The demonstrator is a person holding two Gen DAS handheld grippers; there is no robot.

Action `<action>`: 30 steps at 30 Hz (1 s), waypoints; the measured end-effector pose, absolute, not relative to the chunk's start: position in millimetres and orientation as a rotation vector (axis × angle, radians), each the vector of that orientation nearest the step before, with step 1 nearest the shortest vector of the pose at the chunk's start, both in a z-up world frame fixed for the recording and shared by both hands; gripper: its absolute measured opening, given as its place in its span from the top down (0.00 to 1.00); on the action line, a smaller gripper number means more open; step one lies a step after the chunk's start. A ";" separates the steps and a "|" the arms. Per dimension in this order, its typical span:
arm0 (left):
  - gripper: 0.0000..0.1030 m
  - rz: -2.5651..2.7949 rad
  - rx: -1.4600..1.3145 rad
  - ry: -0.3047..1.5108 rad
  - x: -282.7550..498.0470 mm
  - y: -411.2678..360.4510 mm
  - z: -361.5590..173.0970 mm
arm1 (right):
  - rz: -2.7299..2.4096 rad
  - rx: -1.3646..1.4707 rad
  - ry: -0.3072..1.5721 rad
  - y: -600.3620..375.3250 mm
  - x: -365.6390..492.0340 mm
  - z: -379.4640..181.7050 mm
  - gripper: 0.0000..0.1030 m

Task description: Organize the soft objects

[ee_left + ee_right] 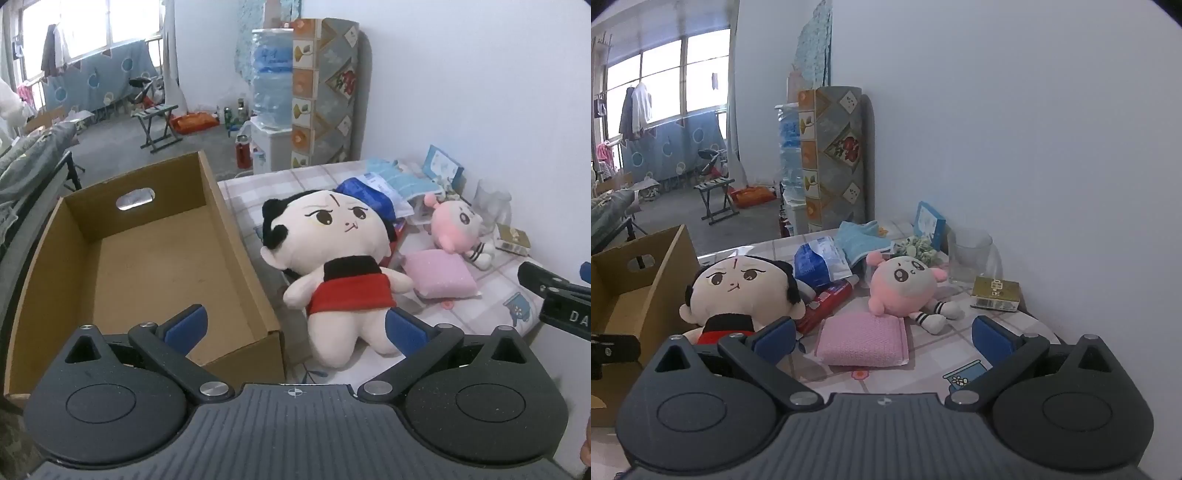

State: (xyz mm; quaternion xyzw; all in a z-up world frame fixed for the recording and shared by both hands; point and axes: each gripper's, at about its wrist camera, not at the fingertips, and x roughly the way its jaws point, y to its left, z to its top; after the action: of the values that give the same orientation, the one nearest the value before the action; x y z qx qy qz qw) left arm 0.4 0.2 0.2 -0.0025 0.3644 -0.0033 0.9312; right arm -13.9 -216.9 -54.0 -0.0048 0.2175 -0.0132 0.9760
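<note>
Nothing is picked up yet: both grippers' fingers stand apart, the big doll point(332, 266) ahead of the left gripper point(295, 326); closing on it looks next.

Brown cardboard box point(147, 258). Cream doll point(332, 258) with black hair, red-and-black top. Pink doll point(905, 284), striped black-white legs. Pink pillow point(864, 341). Tablecloth point(945, 354) checked in pale pink-grey. Blue pads are seen on fingers point(186, 325).

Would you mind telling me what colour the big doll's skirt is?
The big doll's skirt is red, below a black top; it shows best in the left wrist view.
</note>
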 end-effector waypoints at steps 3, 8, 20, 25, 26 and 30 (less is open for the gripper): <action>0.00 -0.007 0.000 0.745 1.0 -1.1 0.1 | -0.016 0.002 0.442 -217.7 -13.3 -52.6 0.31; 0.00 -0.015 -0.007 0.746 1.0 -2.2 -4.5 | -0.019 -0.013 0.438 -215.9 -14.6 -46.0 0.31; 0.00 -0.018 -0.009 0.758 3.1 -5.6 -5.5 | -0.020 -0.002 0.449 -215.4 -18.5 -43.2 0.31; 0.00 -0.016 -0.003 0.752 3.0 -7.9 -4.5 | -0.026 -0.003 0.462 -215.6 -17.2 -43.1 0.31; 0.00 -0.017 -0.003 0.751 2.7 -7.7 -4.1 | -0.025 -0.005 0.463 -215.3 -16.8 -43.2 0.31; 0.00 -0.016 -0.002 0.745 1.5 -7.4 -3.3 | -0.024 -0.022 0.467 -212.2 -16.4 -43.9 0.31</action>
State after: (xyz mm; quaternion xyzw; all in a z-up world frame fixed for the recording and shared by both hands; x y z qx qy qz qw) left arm 1.5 -7.4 -3.3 -0.0011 0.3641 -0.0079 0.9313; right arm -16.4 -212.2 -43.9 -0.0109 0.2314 -0.0117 0.9727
